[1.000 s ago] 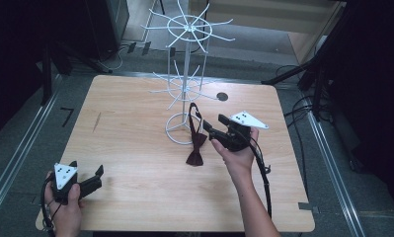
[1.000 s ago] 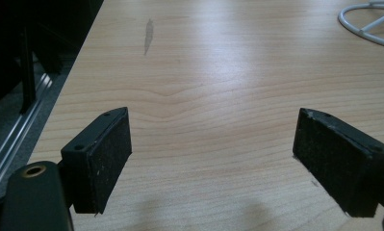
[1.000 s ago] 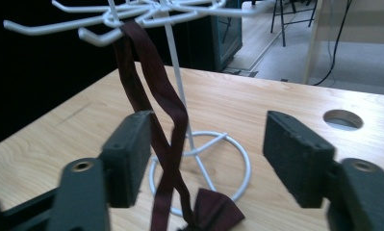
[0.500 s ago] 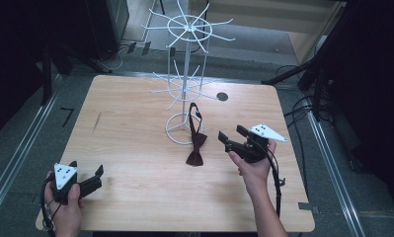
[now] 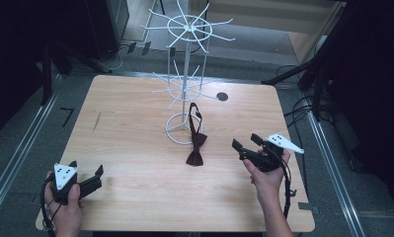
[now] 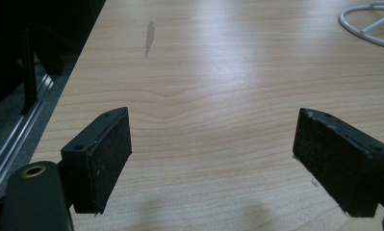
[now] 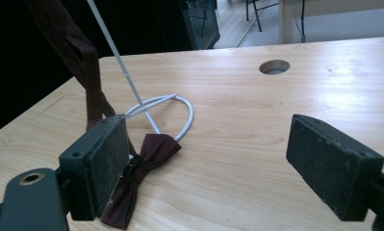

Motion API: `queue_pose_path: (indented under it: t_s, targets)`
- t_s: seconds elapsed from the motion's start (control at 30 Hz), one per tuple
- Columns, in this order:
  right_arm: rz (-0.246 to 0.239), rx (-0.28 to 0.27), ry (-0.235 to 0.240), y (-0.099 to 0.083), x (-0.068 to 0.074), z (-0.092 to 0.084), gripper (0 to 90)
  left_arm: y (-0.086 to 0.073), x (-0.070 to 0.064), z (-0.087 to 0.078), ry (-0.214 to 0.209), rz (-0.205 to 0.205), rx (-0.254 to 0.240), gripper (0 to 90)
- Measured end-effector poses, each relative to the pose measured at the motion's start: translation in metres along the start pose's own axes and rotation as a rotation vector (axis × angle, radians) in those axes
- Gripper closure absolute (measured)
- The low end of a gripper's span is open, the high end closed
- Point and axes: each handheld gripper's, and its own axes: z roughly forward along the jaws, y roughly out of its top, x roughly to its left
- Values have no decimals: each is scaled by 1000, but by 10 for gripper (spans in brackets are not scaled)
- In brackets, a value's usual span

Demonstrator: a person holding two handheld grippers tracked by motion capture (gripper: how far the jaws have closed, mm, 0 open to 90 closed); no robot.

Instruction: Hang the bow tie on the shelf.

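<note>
Near the worktop's (image 5: 135, 197) centre, the bow tie (image 5: 196, 143) hangs by its strap from the wire rack (image 5: 184, 89), its bow resting on the wood, hanging apparently done, while right tongs (image 5: 245, 144) at four o'clock, just opened, and left tongs (image 5: 88, 174) at seven o'clock stand spread and empty.

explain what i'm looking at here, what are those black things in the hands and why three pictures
A person at a wooden table holds a hand-held clamp in each hand. The left tool and the right tool each have two black jaws. The high view looks down from above the table. The other two pictures come from small cameras riding on each tool, looking along its jaws. On the table stands a white wire rack, with a dark red bow tie hanging from it down to the wood. Both tools are open; the right one's jaws have just been opening. Nothing is held.
</note>
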Motion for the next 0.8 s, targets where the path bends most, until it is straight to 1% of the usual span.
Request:
queue_pose_path:
  t_s: [0.07,0.23,0.3,0.33,0.4,0.57,0.7,0.77,0.8]
  targets:
    - [4,4,-8,-3,-4,-3,150,0,0,0,-1,-1,0,142]
    - [-11,24,-56,-12,-11,-11,162,0,1,0,-5,-6,-5,142]
    - [11,23,-54,-17,-16,-16,166,0,1,0,-6,-3,-3,142]
    - [11,23,-54,-17,-16,-16,166,0,1,0,-6,-3,-3,142]
    - [31,25,-63,-23,-23,-22,168,0,1,1,-9,-7,-2,142]
    - [34,41,-96,-31,-32,-29,167,0,1,1,-11,-8,-2,142]
    - [33,41,-99,-35,-34,-34,164,0,0,1,-6,-7,-4,143]
    - [32,50,-110,-39,-36,-38,162,0,1,0,-5,-6,-6,143]
    - [21,50,-116,-40,-38,-40,162,0,1,0,-6,-8,-5,142]
